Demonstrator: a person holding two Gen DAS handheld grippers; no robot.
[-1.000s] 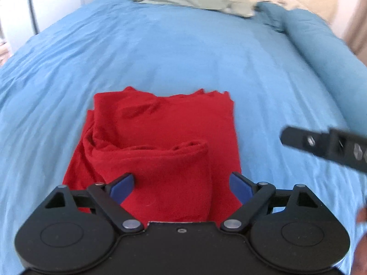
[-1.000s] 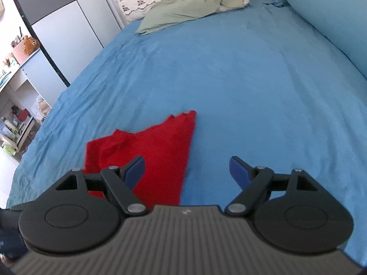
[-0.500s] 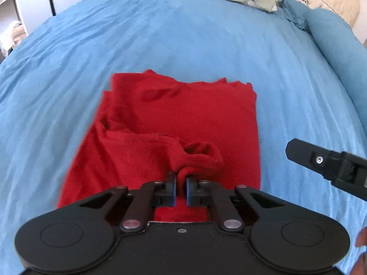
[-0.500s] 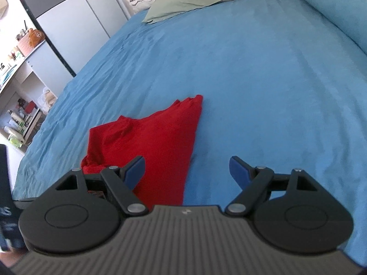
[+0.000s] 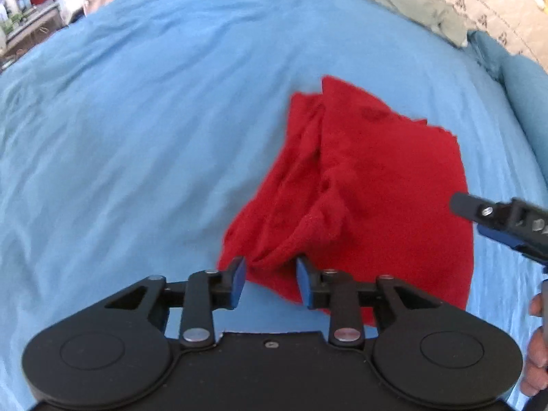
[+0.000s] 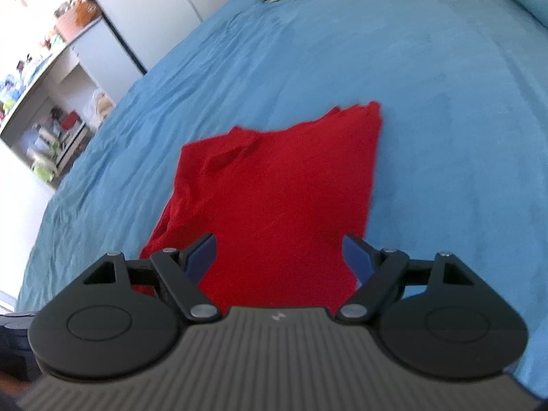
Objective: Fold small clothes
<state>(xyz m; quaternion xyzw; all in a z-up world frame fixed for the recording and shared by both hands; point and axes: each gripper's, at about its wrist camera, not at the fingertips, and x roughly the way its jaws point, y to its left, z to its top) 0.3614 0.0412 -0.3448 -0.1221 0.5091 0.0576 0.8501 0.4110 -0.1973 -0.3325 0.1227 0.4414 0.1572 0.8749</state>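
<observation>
Left hand-held gripper point(image 5: 270, 279): we see jaws apart, red cloth point(image 5: 376, 198) bunched between.
Right hand-held gripper point(image 6: 281, 257): jaws wide apart, over cloth on bed point(image 6: 445, 102).

Only one garment on my feed: red cloth point(image 5: 387, 185), small, soft knit-looking fabric, plain colour. Lying on blue bedspread point(image 5: 137, 137), partly folded, roughly rectangular from right wrist cam point(image 6: 284, 198). Right side flat and smooth, far edge bit jagged with layered corners. Left side messier, bunched into long ridges and creases. Near left corner gathered into rumpled lump with rolled hem showing. Slightly blurry in both views.
</observation>
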